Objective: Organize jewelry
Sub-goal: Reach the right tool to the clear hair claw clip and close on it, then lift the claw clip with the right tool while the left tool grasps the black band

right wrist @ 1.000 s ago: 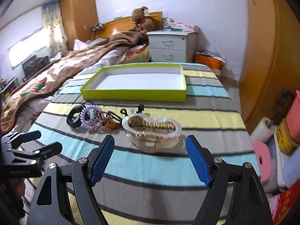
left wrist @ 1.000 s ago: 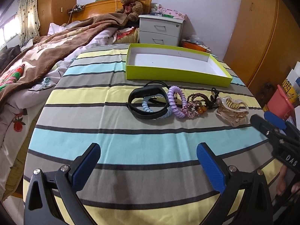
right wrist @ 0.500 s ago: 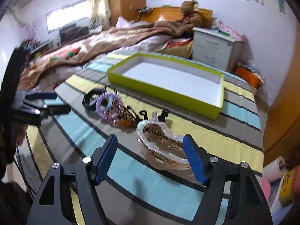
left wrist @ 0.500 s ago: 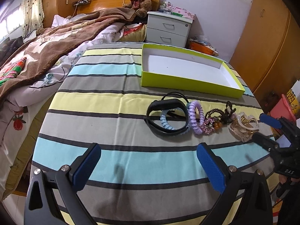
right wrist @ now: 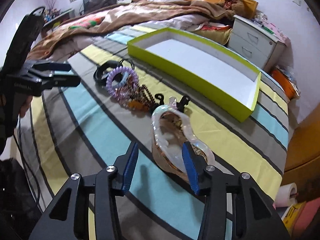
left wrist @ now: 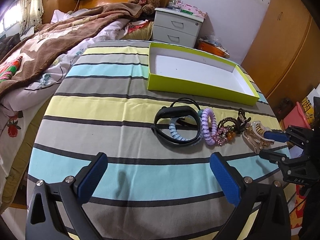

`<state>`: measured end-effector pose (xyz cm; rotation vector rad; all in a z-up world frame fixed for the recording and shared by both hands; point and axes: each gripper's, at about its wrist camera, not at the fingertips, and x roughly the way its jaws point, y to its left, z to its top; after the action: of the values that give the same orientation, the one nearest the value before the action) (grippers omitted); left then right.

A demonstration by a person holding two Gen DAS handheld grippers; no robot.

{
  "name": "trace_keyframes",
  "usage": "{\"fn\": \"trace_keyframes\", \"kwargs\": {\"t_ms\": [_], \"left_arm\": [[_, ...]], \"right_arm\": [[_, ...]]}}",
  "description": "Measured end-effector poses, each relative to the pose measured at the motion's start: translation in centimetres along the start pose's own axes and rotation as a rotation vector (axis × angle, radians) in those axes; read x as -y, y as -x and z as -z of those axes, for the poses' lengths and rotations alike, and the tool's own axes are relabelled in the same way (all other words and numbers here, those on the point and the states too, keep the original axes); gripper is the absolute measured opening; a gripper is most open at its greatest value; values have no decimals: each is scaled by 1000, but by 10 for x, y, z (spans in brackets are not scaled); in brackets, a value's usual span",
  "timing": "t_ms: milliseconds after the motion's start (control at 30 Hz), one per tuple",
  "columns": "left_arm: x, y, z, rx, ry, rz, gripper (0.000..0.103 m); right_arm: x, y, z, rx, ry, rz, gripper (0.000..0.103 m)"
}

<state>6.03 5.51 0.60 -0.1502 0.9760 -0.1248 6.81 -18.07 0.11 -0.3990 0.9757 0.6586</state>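
A row of jewelry lies on the striped tablecloth: a black band, a light blue spiral tie, a purple spiral tie, beaded bracelets and a large clear hair claw clip. An empty lime-green box stands behind them. My right gripper is open with its jaws around the near end of the claw clip; its right pad is at the clip's rim. My left gripper is open and empty, in front of the black band.
The green box also shows in the right wrist view. A bed with a brown blanket lies left of the table. A grey nightstand stands behind it. A wooden wardrobe and a pink bin are to the right.
My right gripper has moved forward and turned left, closing in around the claw clip with narrower jaws. My left gripper has drifted left, so the jewelry sits further right in its view.
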Motion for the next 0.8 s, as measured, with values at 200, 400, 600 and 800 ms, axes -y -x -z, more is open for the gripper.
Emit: {"fn": "trace_keyframes", "kwargs": {"t_ms": [200,400,600,800], "left_arm": [[1,-7,-4,-23,-5,22,103],[-1,-9,-10,-12,0,-14,103],[-1,-7,-13,27,-50,-77,97],[8,-6,-16,53,-123,-10,93]], "right_arm": [[0,-14,-3,-89,34,81,40],[-11,-4,-5,-48,50,97,13],[-5,7,3,20,-63,103,12],[4,29,14,129,-219,62,12]]}}
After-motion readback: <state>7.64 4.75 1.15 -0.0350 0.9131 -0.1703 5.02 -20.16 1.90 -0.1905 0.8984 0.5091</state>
